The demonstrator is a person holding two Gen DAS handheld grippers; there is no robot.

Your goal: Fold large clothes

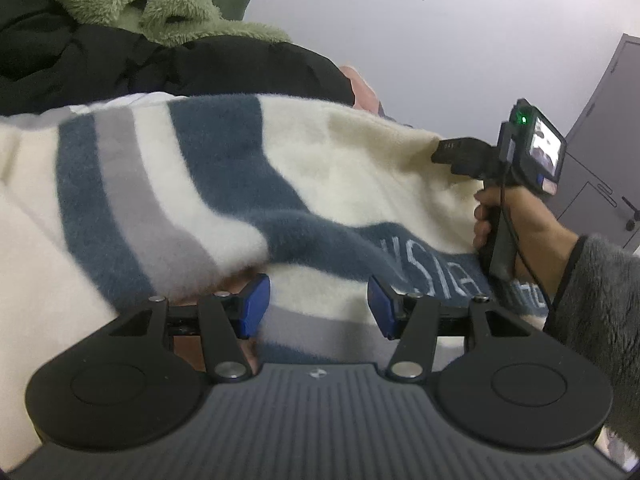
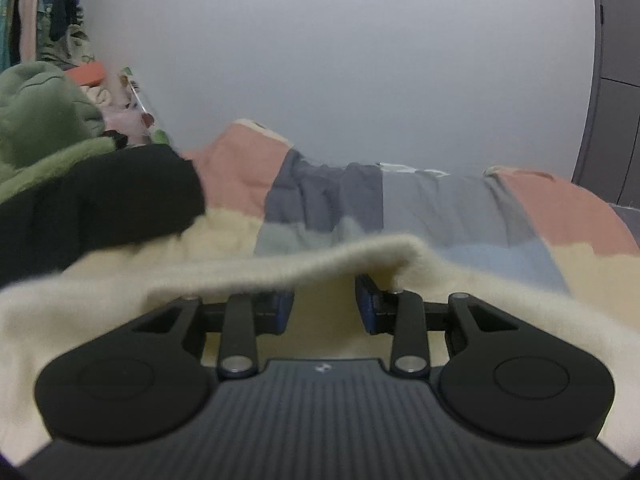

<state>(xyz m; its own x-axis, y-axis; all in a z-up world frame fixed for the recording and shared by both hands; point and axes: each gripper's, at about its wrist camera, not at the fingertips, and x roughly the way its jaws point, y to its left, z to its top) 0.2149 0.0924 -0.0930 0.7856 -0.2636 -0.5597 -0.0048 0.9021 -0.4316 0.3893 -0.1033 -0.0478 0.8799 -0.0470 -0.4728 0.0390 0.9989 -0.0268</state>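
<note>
Bed crowded on the left, open on the right

A black garment (image 2: 100,200) and a green fleece pile (image 2: 36,128) blocked the far left, while the patchwork quilt (image 2: 440,204) lay low and clear toward the far wall (image 2: 360,80). A raised fold of the cream striped sweater (image 1: 200,184) crossed just ahead of the right hand-held gripper (image 2: 325,306).

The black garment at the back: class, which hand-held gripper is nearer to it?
Left. The left hand-held gripper sits directly below the black garment; the right hand-held gripper is off beyond its right end.
</note>
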